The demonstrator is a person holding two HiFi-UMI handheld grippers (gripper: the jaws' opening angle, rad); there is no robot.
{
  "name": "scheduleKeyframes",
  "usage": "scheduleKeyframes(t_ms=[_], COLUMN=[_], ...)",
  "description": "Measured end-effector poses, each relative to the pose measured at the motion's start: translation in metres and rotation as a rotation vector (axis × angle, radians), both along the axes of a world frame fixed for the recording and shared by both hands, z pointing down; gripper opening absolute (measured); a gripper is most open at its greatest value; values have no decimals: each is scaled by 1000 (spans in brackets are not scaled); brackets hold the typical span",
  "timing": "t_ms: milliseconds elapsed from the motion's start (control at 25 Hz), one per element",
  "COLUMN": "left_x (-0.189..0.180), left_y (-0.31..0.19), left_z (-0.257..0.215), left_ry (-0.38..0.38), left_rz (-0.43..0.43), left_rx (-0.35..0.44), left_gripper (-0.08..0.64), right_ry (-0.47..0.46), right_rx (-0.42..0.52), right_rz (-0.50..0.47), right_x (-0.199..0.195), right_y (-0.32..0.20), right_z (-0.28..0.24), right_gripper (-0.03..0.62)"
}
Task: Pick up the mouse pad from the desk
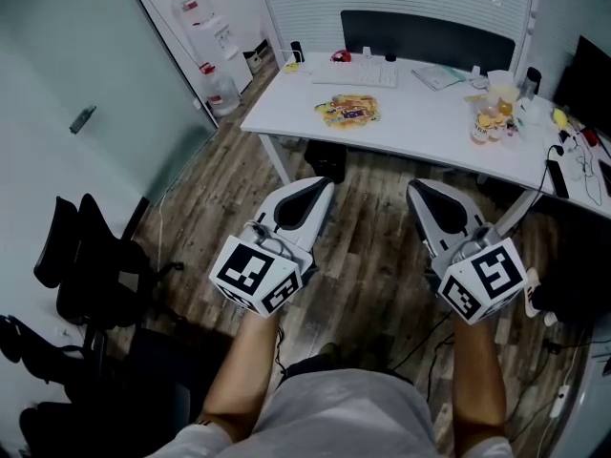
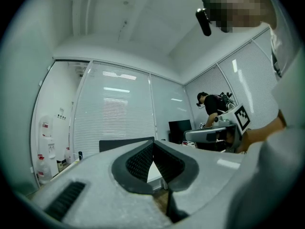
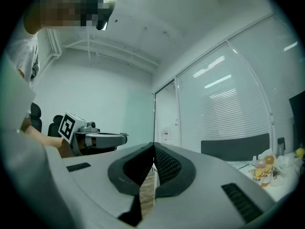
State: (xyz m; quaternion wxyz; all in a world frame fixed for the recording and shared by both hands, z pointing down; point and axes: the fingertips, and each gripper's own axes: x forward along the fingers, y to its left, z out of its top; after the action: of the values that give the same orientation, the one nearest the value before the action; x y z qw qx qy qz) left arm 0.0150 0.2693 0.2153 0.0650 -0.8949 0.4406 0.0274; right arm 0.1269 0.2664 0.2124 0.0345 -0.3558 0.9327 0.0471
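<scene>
A white desk (image 1: 420, 127) stands ahead of me across the wooden floor. On it lies a flat yellow printed item (image 1: 348, 111), possibly the mouse pad; I cannot tell for sure. Both grippers hover over the floor, well short of the desk. My left gripper (image 1: 326, 185) is shut and empty, jaws meeting at the tip (image 2: 153, 145). My right gripper (image 1: 414, 188) is likewise shut with nothing in it (image 3: 153, 148). Each gripper view shows the other gripper alongside: the right gripper (image 2: 214, 135) and the left gripper (image 3: 97, 139).
The desk also carries a white keyboard (image 1: 355, 74), a red mouse (image 1: 341, 55), bottles (image 1: 487, 122) and cables (image 1: 573, 156). A water dispenser (image 1: 205, 27) stands at the back left, black chairs (image 1: 86, 256) at the left. Another person (image 2: 213, 106) stands by a monitor.
</scene>
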Motion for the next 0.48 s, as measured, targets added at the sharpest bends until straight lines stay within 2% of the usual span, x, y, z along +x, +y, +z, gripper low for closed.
scheduleKeyframes(t_ms=[240,480], left_x=[10,8], left_y=[1,-6], left_z=[5,9], left_ry=[-13,-13], left_rz=[-30,-55], left_rx=[0,-9], left_gripper=[15,15], right_ry=[3,7], right_rx=[5,-11], right_rz=[-10,-27], right_x=[19,21], right_y=[-5,-9], right_z=[5,14], right_gripper=[12,12])
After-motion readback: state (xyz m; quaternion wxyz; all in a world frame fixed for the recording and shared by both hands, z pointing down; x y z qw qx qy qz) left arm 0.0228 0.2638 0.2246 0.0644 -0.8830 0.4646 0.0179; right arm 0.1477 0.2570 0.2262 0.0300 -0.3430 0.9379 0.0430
